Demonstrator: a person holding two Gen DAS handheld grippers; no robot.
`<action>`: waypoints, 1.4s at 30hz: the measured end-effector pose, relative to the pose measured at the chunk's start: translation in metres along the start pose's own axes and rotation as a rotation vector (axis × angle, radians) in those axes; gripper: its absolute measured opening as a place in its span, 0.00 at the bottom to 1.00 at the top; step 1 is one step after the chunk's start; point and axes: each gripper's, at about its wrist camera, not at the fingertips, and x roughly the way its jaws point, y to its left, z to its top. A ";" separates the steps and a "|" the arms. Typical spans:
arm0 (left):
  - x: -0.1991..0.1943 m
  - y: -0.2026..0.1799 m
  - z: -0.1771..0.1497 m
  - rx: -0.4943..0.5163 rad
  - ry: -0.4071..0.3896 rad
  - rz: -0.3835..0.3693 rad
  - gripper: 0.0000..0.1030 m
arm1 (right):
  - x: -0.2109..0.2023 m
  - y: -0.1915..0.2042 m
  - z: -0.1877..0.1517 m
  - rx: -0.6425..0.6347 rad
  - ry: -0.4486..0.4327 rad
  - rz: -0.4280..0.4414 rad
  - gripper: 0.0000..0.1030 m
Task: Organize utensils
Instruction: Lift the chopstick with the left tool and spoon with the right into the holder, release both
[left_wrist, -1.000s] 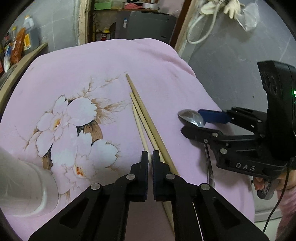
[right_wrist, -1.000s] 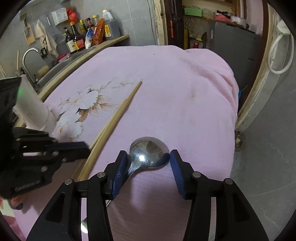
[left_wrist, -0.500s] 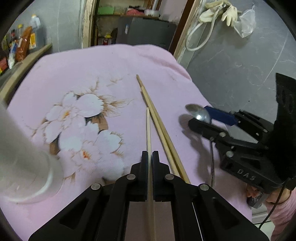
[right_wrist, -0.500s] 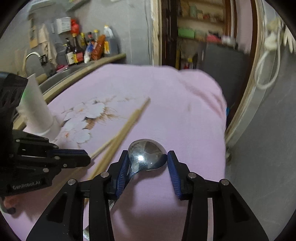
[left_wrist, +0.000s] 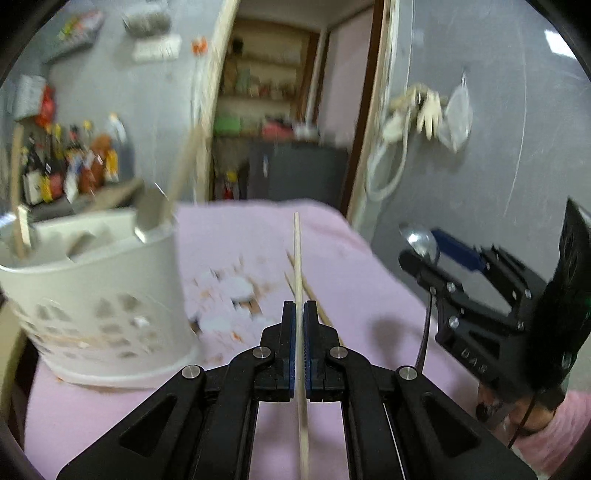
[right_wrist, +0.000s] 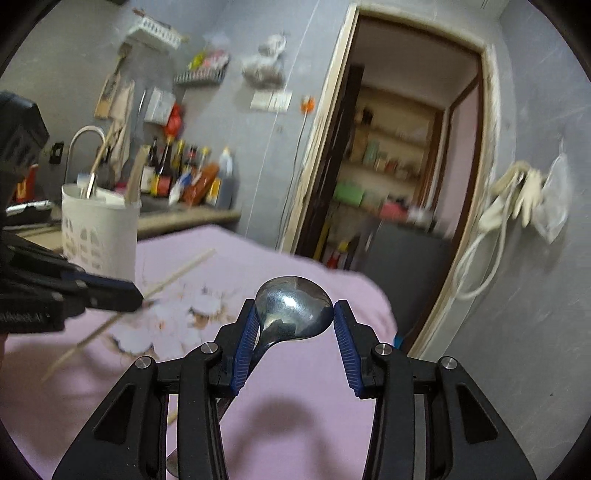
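left gripper (left_wrist: 299, 314): fingers pinch one chopstick (left_wrist: 297, 258) lifted, tip forward for the holder (left_wrist: 96, 295) | right gripper (right_wrist: 295, 328): fingers clamp spoon (right_wrist: 295, 306) bowl, off the pink surface (right_wrist: 295, 424)

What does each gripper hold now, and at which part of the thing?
The left gripper clamps one chopstick along its shaft. The right gripper holds the metal spoon by the sides of its bowl.
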 end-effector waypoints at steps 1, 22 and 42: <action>-0.005 0.000 0.001 0.000 -0.032 0.007 0.02 | -0.004 0.003 0.002 -0.003 -0.030 -0.017 0.38; -0.113 0.119 0.076 -0.145 -0.504 0.163 0.02 | -0.030 0.066 0.120 0.004 -0.487 -0.108 0.38; -0.100 0.208 0.062 -0.259 -0.611 0.395 0.02 | 0.047 0.142 0.125 -0.069 -0.480 -0.066 0.38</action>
